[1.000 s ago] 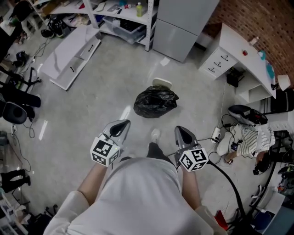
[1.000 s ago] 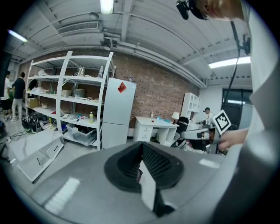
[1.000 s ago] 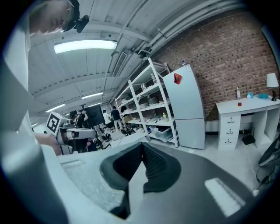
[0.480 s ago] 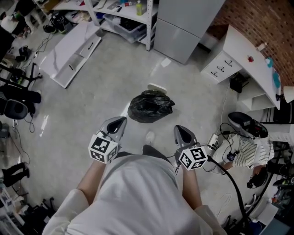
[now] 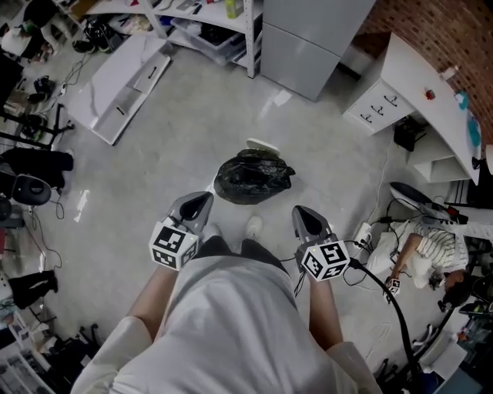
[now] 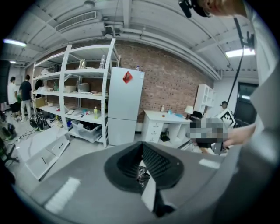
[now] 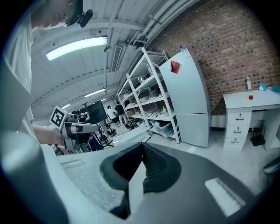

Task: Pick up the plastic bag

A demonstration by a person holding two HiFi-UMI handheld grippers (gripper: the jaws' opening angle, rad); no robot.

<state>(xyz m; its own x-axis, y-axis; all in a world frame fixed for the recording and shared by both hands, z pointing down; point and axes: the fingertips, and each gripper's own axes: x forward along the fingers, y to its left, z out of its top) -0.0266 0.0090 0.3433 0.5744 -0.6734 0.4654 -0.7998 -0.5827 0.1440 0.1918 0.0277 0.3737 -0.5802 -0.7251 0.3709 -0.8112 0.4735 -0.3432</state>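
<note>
A crumpled black plastic bag [image 5: 253, 177] lies on the grey floor just ahead of the person's feet in the head view. A sliver of the black plastic bag [image 6: 142, 173] shows through the shut jaws in the left gripper view. My left gripper [image 5: 201, 203] is held at waist height, below and left of the bag, shut and holding nothing. My right gripper [image 5: 300, 213] hangs below and right of the bag, shut and holding nothing as well. Both stand well short of the bag. The right gripper view shows shut jaws and the room beyond, with no bag.
A small white object [image 5: 264, 145] lies on the floor just behind the bag. A grey fridge [image 5: 312, 38] and white shelving [image 5: 208, 23] stand at the back, a white desk [image 5: 420, 85] at right, a flat white panel [image 5: 119, 81] at left. Cables and clutter [image 5: 408, 238] lie at right.
The person has stepped towards the bag: it now sits closer to the feet and grippers. Both grippers kept their pose and stayed shut.
</note>
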